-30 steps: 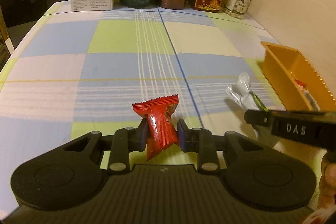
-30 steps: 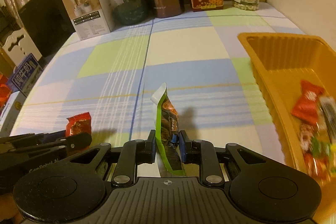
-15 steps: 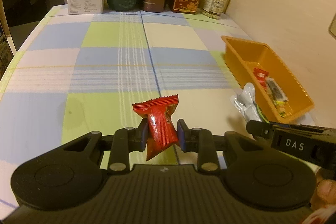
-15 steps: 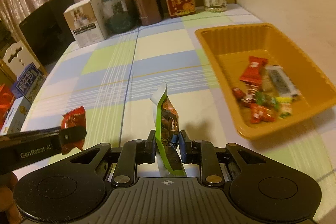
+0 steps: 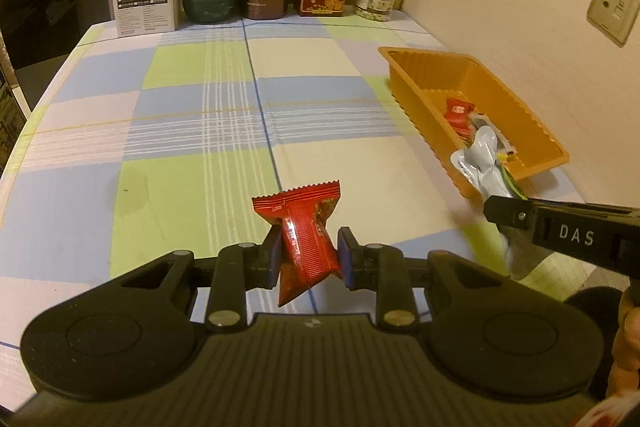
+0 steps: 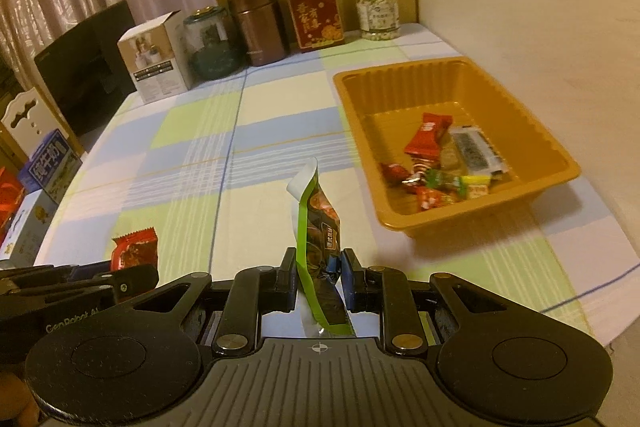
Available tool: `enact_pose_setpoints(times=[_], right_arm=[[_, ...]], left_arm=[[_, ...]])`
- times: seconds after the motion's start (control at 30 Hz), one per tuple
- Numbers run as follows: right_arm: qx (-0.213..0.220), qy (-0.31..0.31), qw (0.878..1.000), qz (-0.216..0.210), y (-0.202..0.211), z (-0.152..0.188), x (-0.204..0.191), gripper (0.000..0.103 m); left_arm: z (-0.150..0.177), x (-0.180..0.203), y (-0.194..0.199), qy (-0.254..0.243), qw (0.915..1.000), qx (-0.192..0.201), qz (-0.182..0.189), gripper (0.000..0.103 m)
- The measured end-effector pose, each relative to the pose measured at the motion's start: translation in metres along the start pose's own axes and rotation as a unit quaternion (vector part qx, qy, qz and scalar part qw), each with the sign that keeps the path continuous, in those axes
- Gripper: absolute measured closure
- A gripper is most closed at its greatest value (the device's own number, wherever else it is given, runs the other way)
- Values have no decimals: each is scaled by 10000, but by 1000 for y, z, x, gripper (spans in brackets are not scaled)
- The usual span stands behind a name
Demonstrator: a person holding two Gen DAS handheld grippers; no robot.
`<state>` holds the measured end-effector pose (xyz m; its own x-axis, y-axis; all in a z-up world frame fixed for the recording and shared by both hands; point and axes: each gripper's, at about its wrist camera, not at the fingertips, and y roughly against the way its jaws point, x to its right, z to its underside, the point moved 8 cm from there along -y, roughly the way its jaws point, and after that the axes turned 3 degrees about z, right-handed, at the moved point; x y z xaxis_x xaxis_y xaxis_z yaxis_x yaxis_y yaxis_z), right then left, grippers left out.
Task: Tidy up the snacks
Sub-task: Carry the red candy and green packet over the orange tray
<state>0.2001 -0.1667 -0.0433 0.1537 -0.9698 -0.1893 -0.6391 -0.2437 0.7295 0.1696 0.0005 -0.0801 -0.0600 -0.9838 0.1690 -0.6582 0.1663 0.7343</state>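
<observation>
Left gripper (image 5: 307, 258): jaws clenched on a red packet (image 5: 305, 237), gripped at its waist, the crimped top standing above the pads.
Right gripper (image 6: 319, 274): jaws clenched on a green pouch (image 6: 318, 223), held edge-on and upright.
Change: over the last second both hands have risen off the surface (image 5: 192, 131) and pulled back; both views now take in far more of it, and the whole tray (image 6: 560, 153) shows instead of just its near corner.
Tray: orange, along the surface's right edge by the wall, already holding several wrapped snacks (image 6: 436, 163) bunched at its near end.
Packet position: in the air above the near middle of the surface, well left of the tray.
Pouch position: in the air just left of the tray's near corner.
Meaning: both pickups look done; carrying to the tray comes next, and the pouch is nearer.
Surface: no loose snacks visible on it.
</observation>
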Motion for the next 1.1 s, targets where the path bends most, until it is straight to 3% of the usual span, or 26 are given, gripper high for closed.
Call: enact_pose_setpoints(times=[1.1], right_arm=[[432, -660, 9936, 805, 43, -21, 112, 81]], left_arm=[[-26, 102, -15, -643, 9958, 44, 654, 78]])
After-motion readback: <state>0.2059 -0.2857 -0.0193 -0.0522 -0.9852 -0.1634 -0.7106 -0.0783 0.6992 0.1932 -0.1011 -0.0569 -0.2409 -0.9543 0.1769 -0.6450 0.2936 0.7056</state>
